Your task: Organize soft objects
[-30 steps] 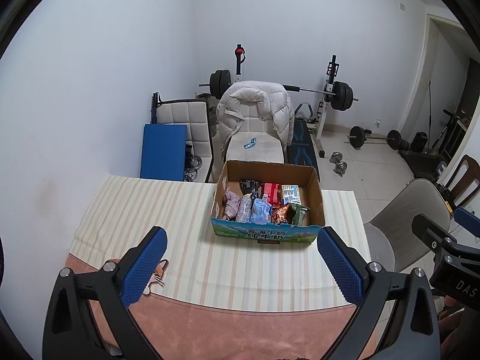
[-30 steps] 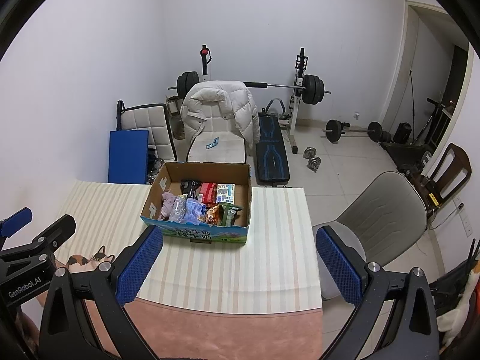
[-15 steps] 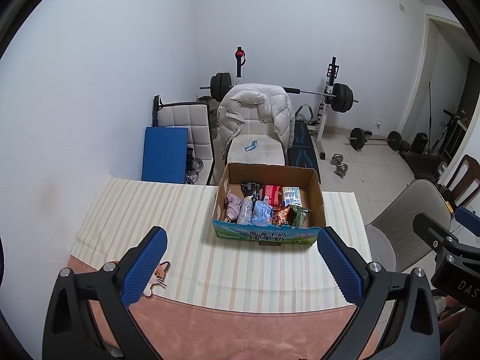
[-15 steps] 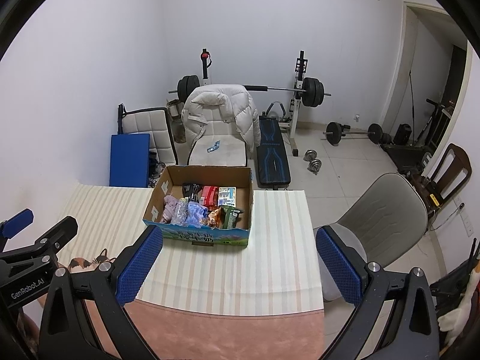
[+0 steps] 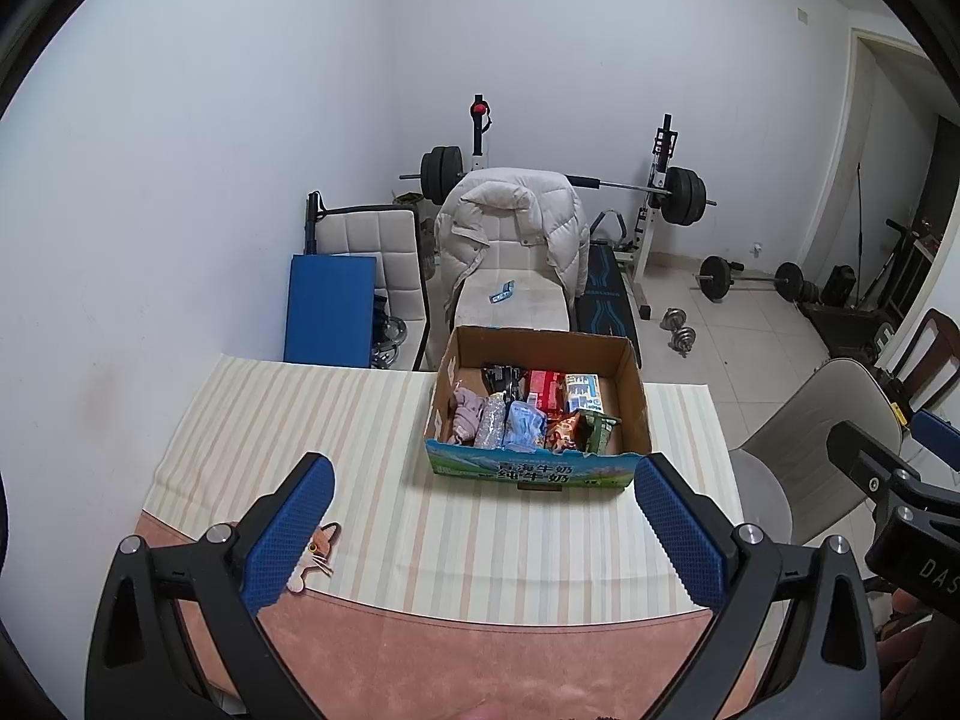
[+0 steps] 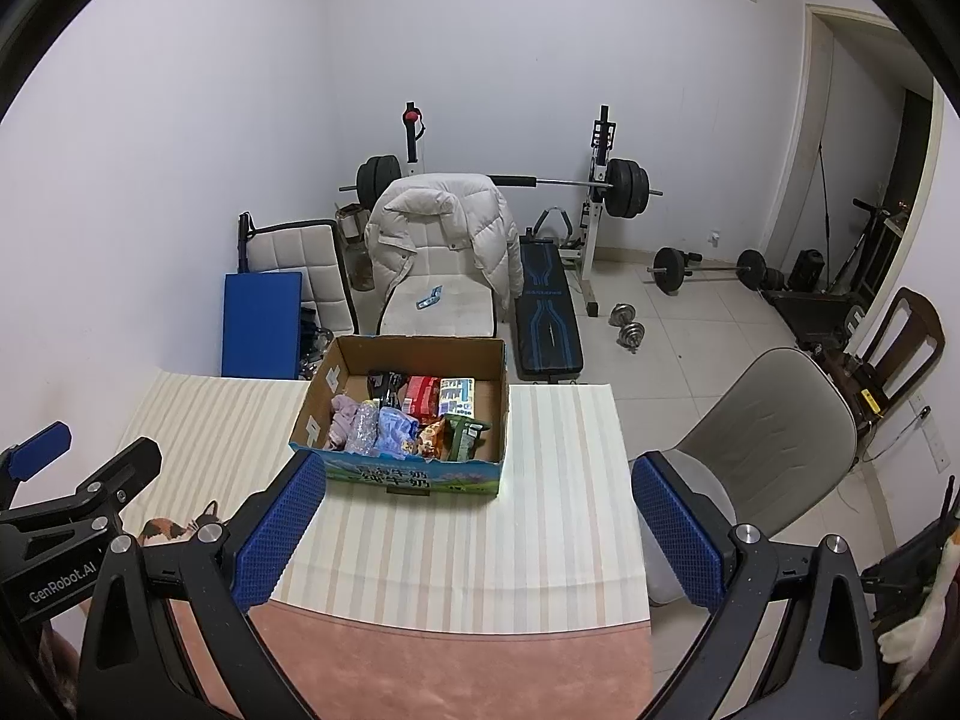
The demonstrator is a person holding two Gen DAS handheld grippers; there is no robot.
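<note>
Soft things and snack packs sit packed inside our cardboard box (image 5: pixel 631 387), which rests on the striped tablecloth (image 5: pixel 300 420) at the far side of the table. In the box we see a lilac cloth bundle (image 5: pixel 465 417) at its left end, a light blue packet (image 5: pixel 522 429) beside that, a red pack (image 5: pixel 546 387) and a small blue and white carton (image 5: pixel 583 393) toward the back wall of the box. Our left gripper (image 5: pixel 483 531) hangs in front of the box with its blue pads wide apart and nothing between them. Our right gripper (image 6: pixel 480 531) hangs in front of the box too, jaws spread, holding nothing. Behind the box stands a chair with a puffy white jacket (image 5: pixel 510 222) draped on it.
</note>
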